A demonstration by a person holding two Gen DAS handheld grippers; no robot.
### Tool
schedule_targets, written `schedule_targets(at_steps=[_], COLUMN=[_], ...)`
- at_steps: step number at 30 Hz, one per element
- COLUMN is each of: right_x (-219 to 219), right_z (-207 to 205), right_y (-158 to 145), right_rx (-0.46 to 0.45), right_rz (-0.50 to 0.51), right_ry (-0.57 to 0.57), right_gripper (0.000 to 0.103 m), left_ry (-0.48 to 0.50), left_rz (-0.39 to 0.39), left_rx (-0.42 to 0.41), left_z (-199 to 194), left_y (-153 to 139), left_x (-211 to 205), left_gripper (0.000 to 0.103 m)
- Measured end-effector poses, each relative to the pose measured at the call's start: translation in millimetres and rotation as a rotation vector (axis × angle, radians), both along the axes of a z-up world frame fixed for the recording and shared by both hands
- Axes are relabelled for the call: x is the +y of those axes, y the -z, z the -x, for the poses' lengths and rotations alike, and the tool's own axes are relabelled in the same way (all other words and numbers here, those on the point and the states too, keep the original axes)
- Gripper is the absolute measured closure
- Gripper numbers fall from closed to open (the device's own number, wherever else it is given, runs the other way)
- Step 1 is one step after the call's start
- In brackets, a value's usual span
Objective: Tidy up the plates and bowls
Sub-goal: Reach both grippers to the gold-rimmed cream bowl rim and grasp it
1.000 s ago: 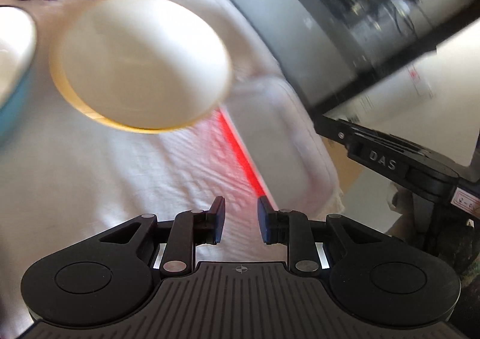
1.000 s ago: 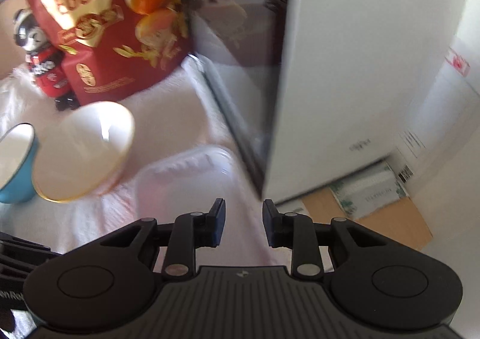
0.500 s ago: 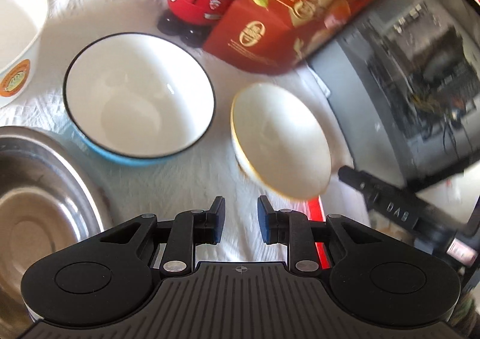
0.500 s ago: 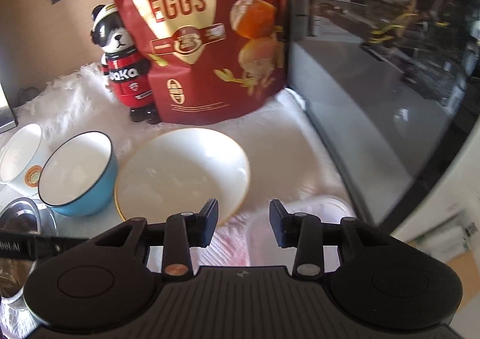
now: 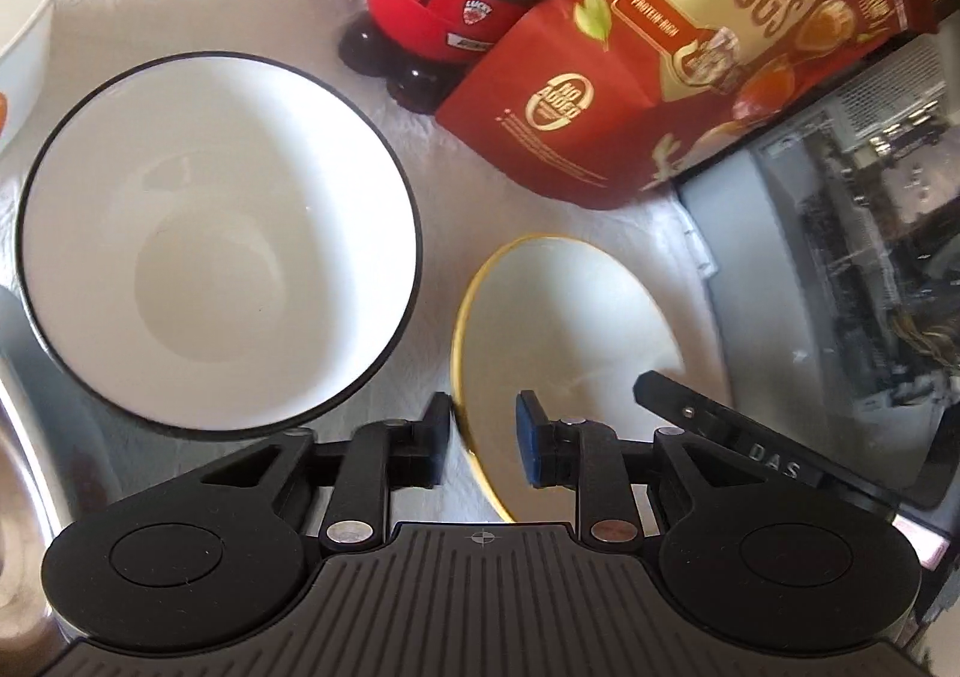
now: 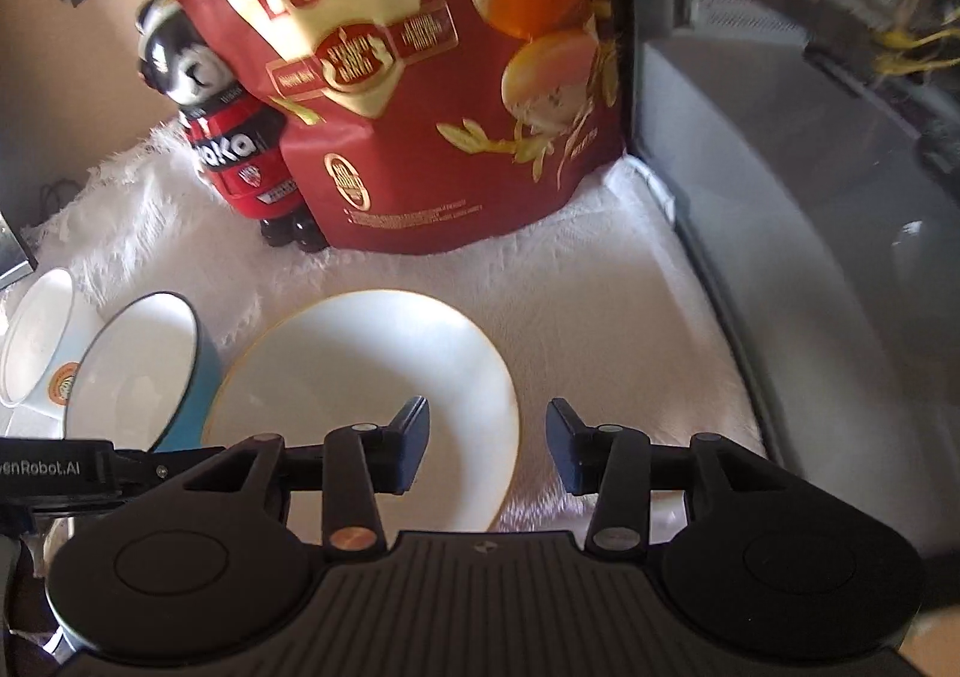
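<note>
Straddling the near left rim of the gold-rimmed bowl (image 5: 570, 329), the left tongs (image 5: 483, 440) are closing, one finger outside the rim and the blue-padded one inside, a gap still showing around the rim so no clamp is made. The right tongs (image 6: 487, 446) are opening over the same gold-rimmed bowl (image 6: 360, 377), their left finger above its white inside and their right finger beyond its right edge over the white cloth (image 6: 600, 329); nothing is pinched between them. This bowl sits on the cloth-covered table, and everything else is placed from it: the blue bowl with a black rim (image 5: 216, 269) stands just to its left, apart from it in the left view, and a white cup with an orange badge (image 6: 42, 341) lies further left. Behind the bowl stands the red quail-egg bag (image 6: 420, 77), with a red and black toy figure (image 6: 240, 149) at the bag's left side. To the bowl's right rises a grey glass-fronted appliance (image 6: 810, 197).
</note>
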State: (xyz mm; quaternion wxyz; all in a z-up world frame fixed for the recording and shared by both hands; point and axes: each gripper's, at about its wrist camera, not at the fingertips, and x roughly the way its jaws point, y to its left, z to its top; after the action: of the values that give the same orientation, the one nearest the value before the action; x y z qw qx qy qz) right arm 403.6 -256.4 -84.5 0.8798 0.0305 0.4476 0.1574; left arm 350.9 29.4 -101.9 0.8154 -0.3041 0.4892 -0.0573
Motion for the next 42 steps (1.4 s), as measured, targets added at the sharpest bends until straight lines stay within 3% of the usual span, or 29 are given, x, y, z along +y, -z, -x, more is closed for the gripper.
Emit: schedule_targets(at_steps=[2, 6, 9, 17, 28, 42], right_x=[4.4, 16.9, 24.8, 24.8, 40.1, 48.4], right_z=[-12.9, -31.3, -35.1, -18.4, 34.9, 66.2], right_y=[10.3, 29.9, 39.1, 33.3, 29.0, 31.3], right_rx=[0.038, 0.106, 0.117, 0.130, 0.177, 0.199], right_rz=[-0.007, -0.013, 0.017, -0.002, -0.023, 0.007], right_ry=[-0.017, -0.057, -0.084, -0.121, -0.194, -0.180], right_gripper=[0.060, 0.060, 0.061, 0.064, 0.064, 0.064], left_ry=[0.006, 0.021, 0.019, 0.077, 0.167, 0.229], left_rz=[-0.012, -0.074, -0.077, -0.140, -0.107, -0.085], left_rx=[0.004, 0.003, 0.016, 0.046, 0.121, 0.115], left_z=[-4.6, -6.6, -6.4, 17.3, 75.9, 88.2], left_y=[2.6, 4.5, 4.8, -4.0, -2.0, 2.9], left_x=[-4.9, -14.3, -14.1, -15.6, 4.8, 8.2], left_gripper=[0.073, 0.076, 0.077, 0.074, 0.074, 0.074])
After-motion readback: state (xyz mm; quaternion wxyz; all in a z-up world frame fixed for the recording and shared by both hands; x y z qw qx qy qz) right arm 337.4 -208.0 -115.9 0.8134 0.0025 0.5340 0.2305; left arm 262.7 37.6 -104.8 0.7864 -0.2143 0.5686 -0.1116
